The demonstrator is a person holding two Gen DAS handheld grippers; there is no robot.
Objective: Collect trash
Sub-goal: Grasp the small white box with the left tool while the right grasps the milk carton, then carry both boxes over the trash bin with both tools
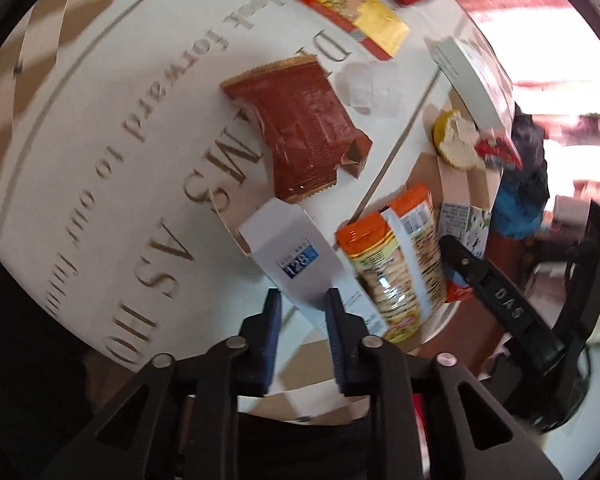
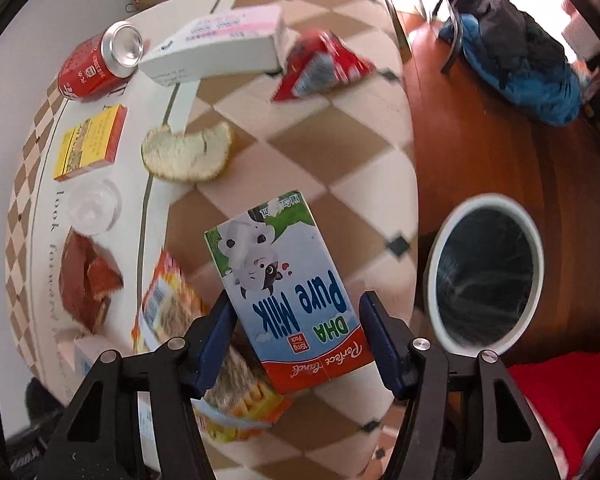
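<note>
Left wrist view: left claw [image 1: 300, 300] has its jaws clamped on a white box [image 1: 292, 256], held above the table [image 1: 100, 140].
Trash seen here: brown wrapper [image 1: 300, 128], yellow pack [image 1: 348, 8], clear cup [image 1: 370, 88], orange biscuit pack [image 1: 396, 264], bread [image 1: 456, 140].
Right wrist view: right claw [image 2: 296, 320] holds a milk carton [image 2: 284, 288]; the left finger touches it, contact on the right side is unclear, so I judge it gripped.
Only here: the bin [image 2: 486, 276], standing on the floor just beside the table, its dark liner showing nothing I can make out; also a red can [image 2: 96, 64], a long white box [image 2: 216, 44] and a red bag [image 2: 320, 64].
Progress: early, by my judgement. Two pieces lifted, none visibly binned, most trash on the table.
</note>
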